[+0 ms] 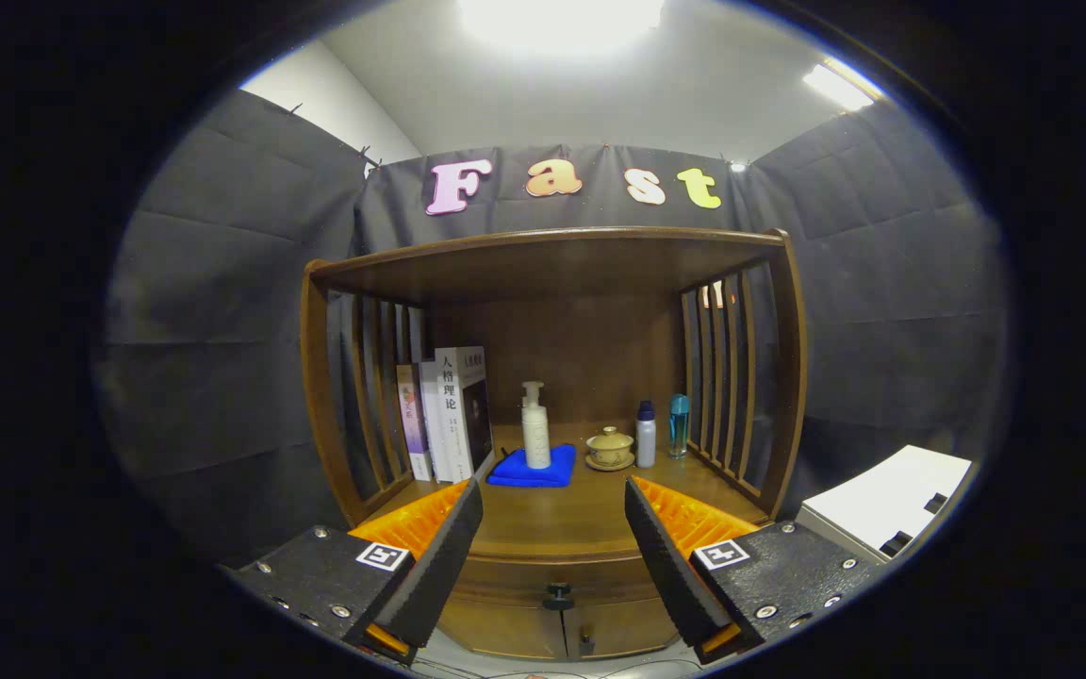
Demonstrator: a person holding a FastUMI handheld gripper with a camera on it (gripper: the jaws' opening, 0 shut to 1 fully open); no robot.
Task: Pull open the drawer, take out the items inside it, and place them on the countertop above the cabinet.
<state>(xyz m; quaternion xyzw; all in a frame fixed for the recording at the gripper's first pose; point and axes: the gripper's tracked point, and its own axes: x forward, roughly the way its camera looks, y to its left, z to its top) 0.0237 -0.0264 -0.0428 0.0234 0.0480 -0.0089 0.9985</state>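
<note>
While the drawer (557, 577) sits closed below the countertop (562, 517), at six o'clock between the fingers, nothing is done yet; the gripper (552, 528) gapes wide and empty, the knob (558, 595) untouched.

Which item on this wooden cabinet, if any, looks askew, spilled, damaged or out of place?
Nothing stands out. The books, pump bottle on the blue cloth, lidded cup and two small bottles stand upright; the drawer is shut. The tool hangs open before it.
</note>
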